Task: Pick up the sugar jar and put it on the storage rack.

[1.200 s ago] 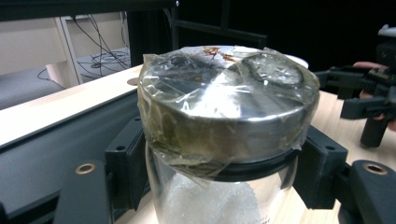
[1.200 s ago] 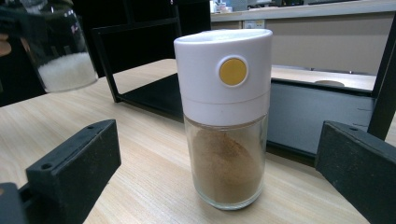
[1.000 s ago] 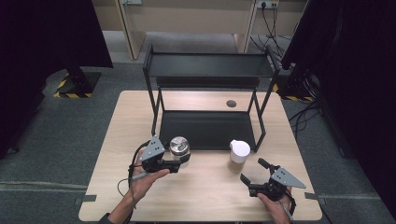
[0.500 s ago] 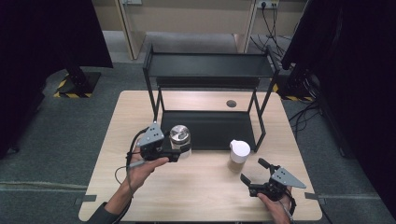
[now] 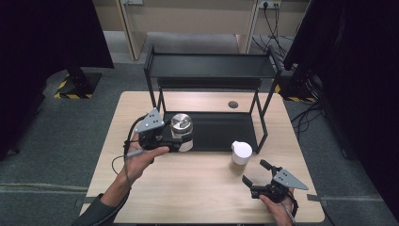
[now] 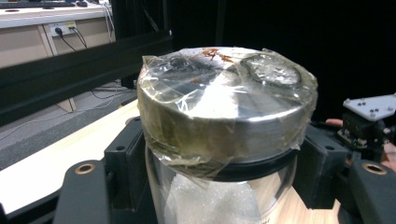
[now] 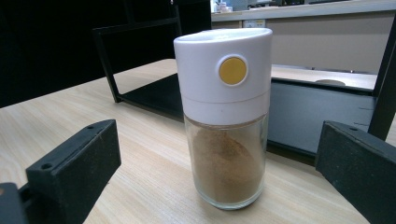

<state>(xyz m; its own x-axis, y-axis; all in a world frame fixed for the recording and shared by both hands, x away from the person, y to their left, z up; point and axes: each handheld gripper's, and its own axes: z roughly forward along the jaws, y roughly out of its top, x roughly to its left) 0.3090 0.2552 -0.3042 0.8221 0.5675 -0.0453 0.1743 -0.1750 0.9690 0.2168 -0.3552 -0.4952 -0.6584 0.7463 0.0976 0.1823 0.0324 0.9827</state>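
High view: the left tool (image 5: 181, 141) pinches a glass jar (image 5: 181, 132) with a silver lid, held above the bench (image 5: 188, 197) at about 10 o'clock from the bench's middle, just in front of the black rack (image 5: 209, 66). The jar hangs over the near-left corner of the rack's low tray (image 5: 221, 134). The right tool (image 5: 258, 178) sits at about 4 o'clock, jaws spread and pinching nothing, pointing toward a white-capped shaker (image 5: 240, 157) standing just beyond it near the rack's right front leg.

Left gripper view: the jaws press on the jar's (image 6: 224, 140) glass just under the metal lid (image 6: 224, 93), which is wrapped in wrinkled clear tape. Inside the glass is something white and grainy; what it is cannot be told. The step in hand looks like lifting the jar toward the rack. To do it well, keep the jar upright, keep the grip firm below the lid's rim so that it cannot slip, and clear the rack's frame before setting it down level.

Right gripper view: the shaker (image 7: 224, 112) stands upright on the bench between the spread jaws, apart from both. It has a white cap with a yellow button, and brown powder fills most of its glass body.
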